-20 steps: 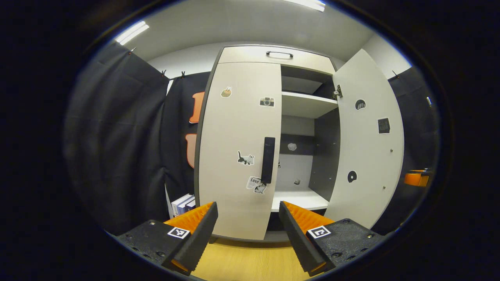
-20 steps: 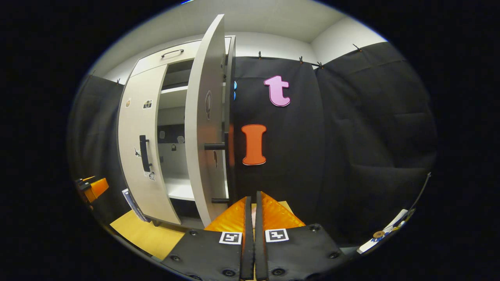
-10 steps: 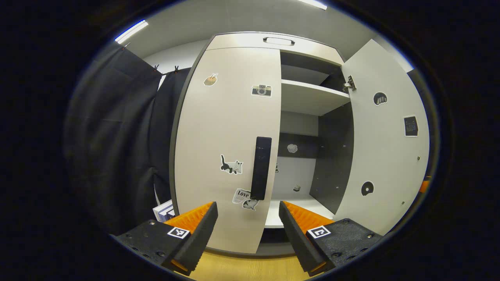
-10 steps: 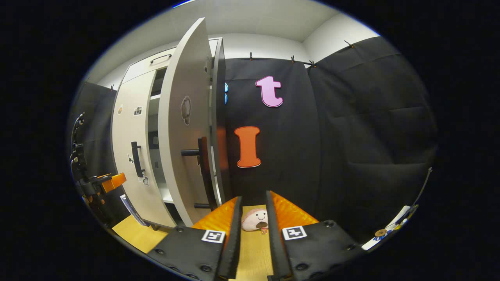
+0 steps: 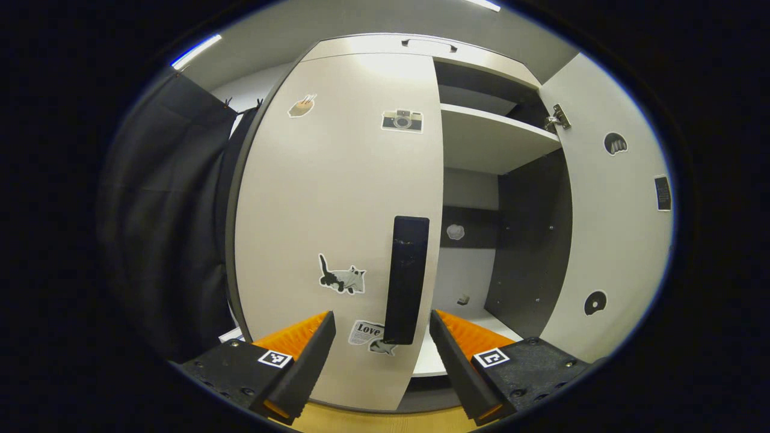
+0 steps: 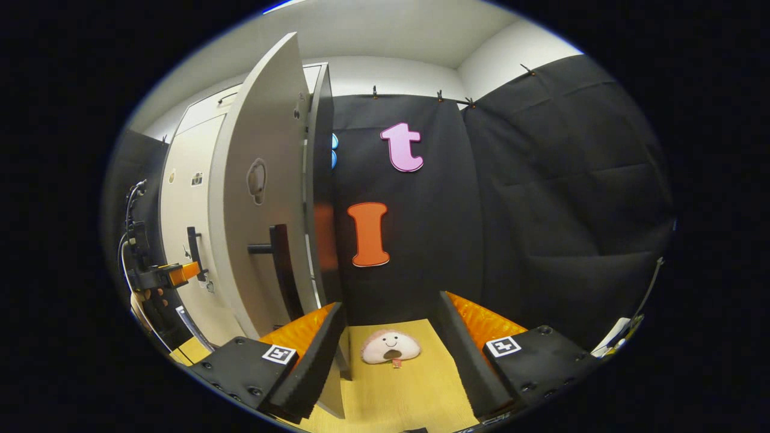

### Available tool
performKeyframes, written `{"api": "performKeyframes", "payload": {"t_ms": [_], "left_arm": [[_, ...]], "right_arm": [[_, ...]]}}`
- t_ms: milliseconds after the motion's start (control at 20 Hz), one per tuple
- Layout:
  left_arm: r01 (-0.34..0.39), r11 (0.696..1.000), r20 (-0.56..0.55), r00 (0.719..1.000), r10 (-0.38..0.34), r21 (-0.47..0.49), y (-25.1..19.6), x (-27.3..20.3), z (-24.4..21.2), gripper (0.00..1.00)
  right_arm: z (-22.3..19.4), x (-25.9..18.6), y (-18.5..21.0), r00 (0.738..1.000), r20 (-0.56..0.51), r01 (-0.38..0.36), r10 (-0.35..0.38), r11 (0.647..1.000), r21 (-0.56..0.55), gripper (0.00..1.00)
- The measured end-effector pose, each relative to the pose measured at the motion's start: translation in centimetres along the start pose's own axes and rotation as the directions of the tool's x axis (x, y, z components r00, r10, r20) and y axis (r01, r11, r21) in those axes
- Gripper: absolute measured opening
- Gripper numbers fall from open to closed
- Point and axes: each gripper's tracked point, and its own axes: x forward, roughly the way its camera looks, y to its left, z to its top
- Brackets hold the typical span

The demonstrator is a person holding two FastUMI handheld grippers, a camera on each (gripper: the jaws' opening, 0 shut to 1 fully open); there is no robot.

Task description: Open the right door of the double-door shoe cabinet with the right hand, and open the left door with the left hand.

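Observation:
The left door (image 5: 337, 192) of the beige shoe cabinet is closed and carries several stickers. Its black vertical handle (image 5: 408, 279) hangs just ahead of my left gripper (image 5: 380, 337), which is open, with the handle's lower end showing between the fingers without touching. The right door (image 5: 613, 240) stands wide open, baring the shelves (image 5: 493, 141). In the right gripper view that open door (image 6: 258, 198) is seen nearly edge-on with its black handle (image 6: 280, 258). My right gripper (image 6: 391, 325) is open and holds nothing, just right of that door. The left gripper (image 6: 174, 273) shows near the left door's handle (image 6: 194, 252).
A round plush toy (image 6: 390, 347) lies on the wooden floor (image 6: 415, 397) between my right fingers. Black cloth walls (image 6: 541, 210) close in the right side and the back. A top drawer with a handle (image 5: 428, 43) sits above the doors.
My left gripper has moved closer to the left door's handle, staying open. My right gripper went from shut to open and shifted, so the plush toy now shows between its fingers.

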Motion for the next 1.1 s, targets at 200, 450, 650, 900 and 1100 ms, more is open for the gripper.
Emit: {"api": "performKeyframes", "payload": {"t_ms": [200, 450, 650, 900, 1100], "left_arm": [[0.023, 1.0, -0.016, 1.0, -0.023, -0.01, -0.7, 1.9, -0.5, 0.94], [0.026, 1.0, -0.01, 1.0, -0.026, 0.017, -0.9, 3.3, -0.4, 0.84], [0.038, 0.999, -0.022, 0.999, -0.038, 0.013, -1.1, 3.8, -0.7, 0.6], [0.054, 0.998, -0.041, 0.998, -0.053, 0.027, -1.9, 3.8, -0.9, 0.33], [0.045, 0.999, -0.028, 0.999, -0.045, 0.005, -1.8, 3.6, -1.0, 0.22]], "right_arm": [[0.0, 0.3, 0.0, 1.0, -0.001, 0.004, -0.004, 1.0, -0.001, 0.99], [-0.2, 0.7, -0.1, 1.0, -0.008, -0.001, 0.001, 1.0, -0.01, 0.92], [-0.2, 0.8, -0.1, 1.0, -0.008, -0.004, 0.003, 1.0, -0.004, 0.92], [0.1, 0.8, -0.1, 1.0, 0.0, 0.003, -0.003, 1.0, -0.013, 0.99], [0.0, 0.4, -0.4, 1.0, -0.003, -0.011, 0.011, 1.0, -0.028, 0.99]]}}
